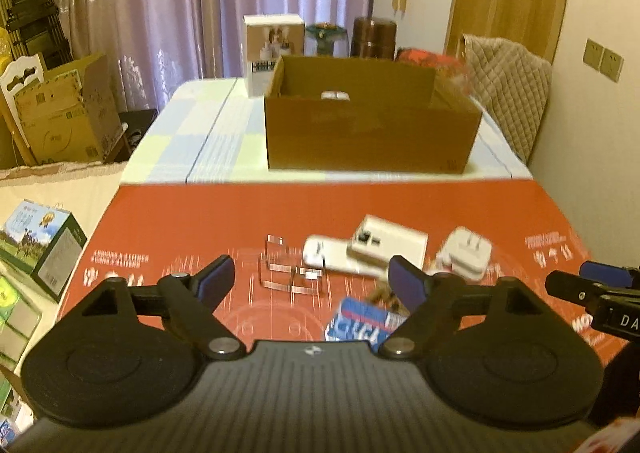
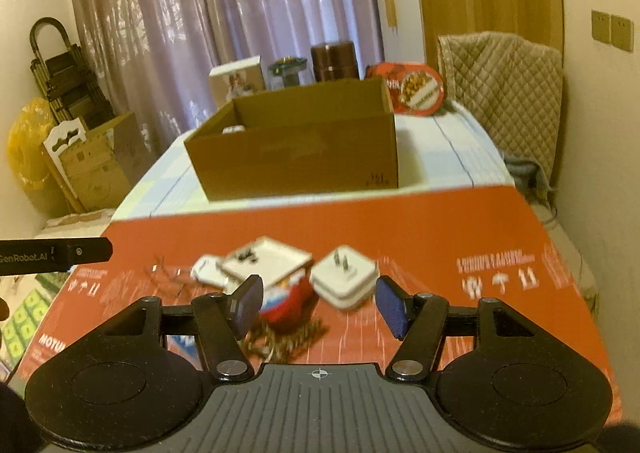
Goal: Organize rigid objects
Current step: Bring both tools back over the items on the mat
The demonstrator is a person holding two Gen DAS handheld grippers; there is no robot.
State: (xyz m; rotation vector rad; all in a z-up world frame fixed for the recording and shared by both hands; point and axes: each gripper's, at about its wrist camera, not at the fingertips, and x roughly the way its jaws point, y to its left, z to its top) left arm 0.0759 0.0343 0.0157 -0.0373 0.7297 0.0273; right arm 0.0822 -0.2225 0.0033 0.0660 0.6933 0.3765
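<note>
Legible writing is scarce: "GenRobot.AI" in white on the black bar of the left gripper point(image 2: 56, 255) as the right wrist view catches it, and "DA" on the black body of the right gripper point(image 1: 600, 293) at the edge of the left view. The red mat point(image 1: 180, 221) carries white printed characters and diagrams, too blurred to read. A blue, white and red packet point(image 1: 360, 319) shows large letters that stay unreadable. Left gripper point(image 1: 312, 281): jaws spread wide with blue ribbed pads, nothing between them. Right gripper point(image 2: 318, 303): jaws parted about halfway, holding nothing; the pads stand clear of the objects beyond them. The rigid objects lie clustered on the mat: a clear, bent acrylic stand point(image 1: 286, 271), a flat white rectangular adapter point(image 1: 384, 245) stacked on a white rounded unit point(image 1: 318, 251), a white square plug with two metal prongs point(image 2: 346, 281), a red rounded item point(image 2: 288, 305) over a brownish fringed patch. Behind them, on a pale checked cloth point(image 1: 192, 133), sits an open plain corrugated cardboard box point(image 1: 372, 133), with one small white object point(image 1: 335, 95) inside.
</note>
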